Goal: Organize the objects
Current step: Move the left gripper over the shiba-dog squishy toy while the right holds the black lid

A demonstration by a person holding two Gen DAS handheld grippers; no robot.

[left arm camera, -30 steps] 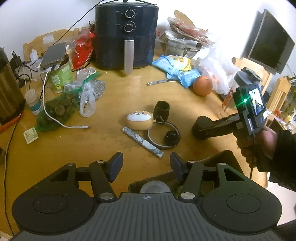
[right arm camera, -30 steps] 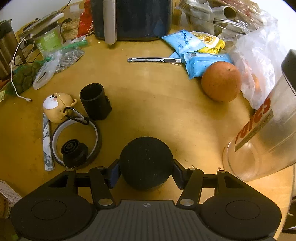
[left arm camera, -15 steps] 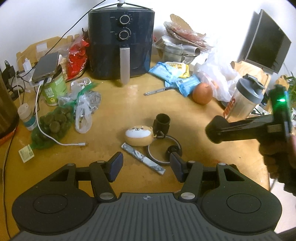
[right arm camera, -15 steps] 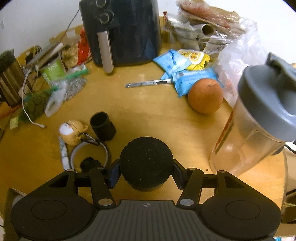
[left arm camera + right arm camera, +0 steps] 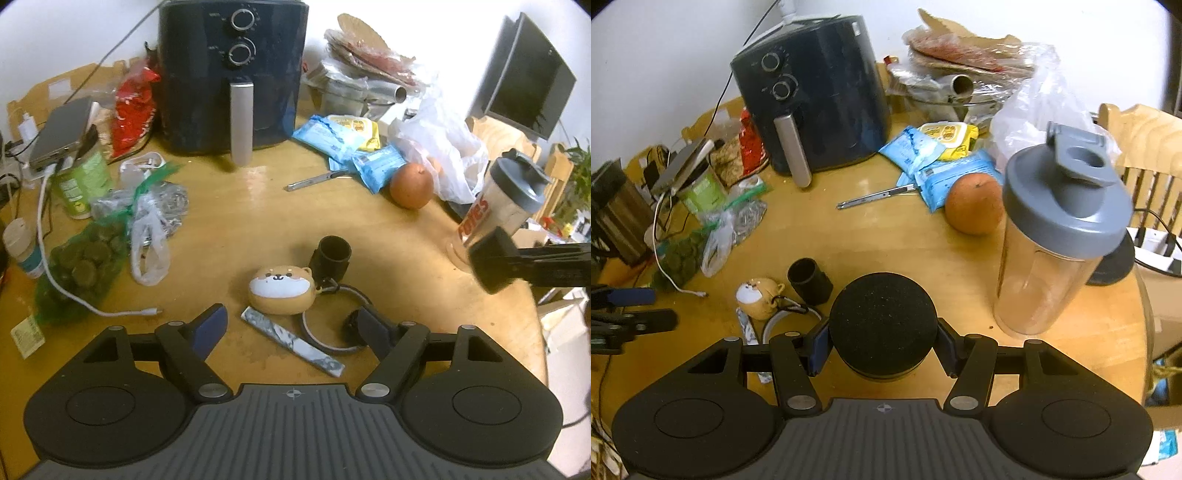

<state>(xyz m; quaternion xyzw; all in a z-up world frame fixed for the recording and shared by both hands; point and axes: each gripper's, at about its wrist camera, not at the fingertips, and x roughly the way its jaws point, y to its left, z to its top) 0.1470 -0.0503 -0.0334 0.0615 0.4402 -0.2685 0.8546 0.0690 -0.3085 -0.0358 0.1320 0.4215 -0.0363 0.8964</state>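
Right now my right gripper (image 5: pixel 882 345) is clamped on a round black speaker (image 5: pixel 882 325), its pads pressing both sides, and it carries the speaker above the wooden counter (image 5: pixel 886 243). My left gripper (image 5: pixel 293 326) has nothing between its fingers and its jaws are opening over the small clutter at the counter's near edge.

From the left wrist view, a dog-faced earbud case (image 5: pixel 281 290) sits at about 12 o'clock just past the fingertips, clipped to a black ring strap (image 5: pixel 332 321) that curls off toward 2 o'clock. A black cylinder cup (image 5: pixel 332 256) stands just behind the case. A marbled grey stick (image 5: pixel 291 341) lies slanted on the counter between my fingers, near the case.

Farther off at 12 o'clock stands the dark air fryer (image 5: pixel 231 74). At 1 o'clock lie blue snack packets (image 5: pixel 354 147) and a metal utility knife (image 5: pixel 317 181), with an orange (image 5: pixel 410 186) beside them. A clear shaker bottle (image 5: pixel 502 206) with a grey lid stands at 2 o'clock near the counter's edge. At 9 to 10 o'clock I see a green mesh bag (image 5: pixel 81 262), a white cable (image 5: pixel 92 302) and a green can (image 5: pixel 79 184).
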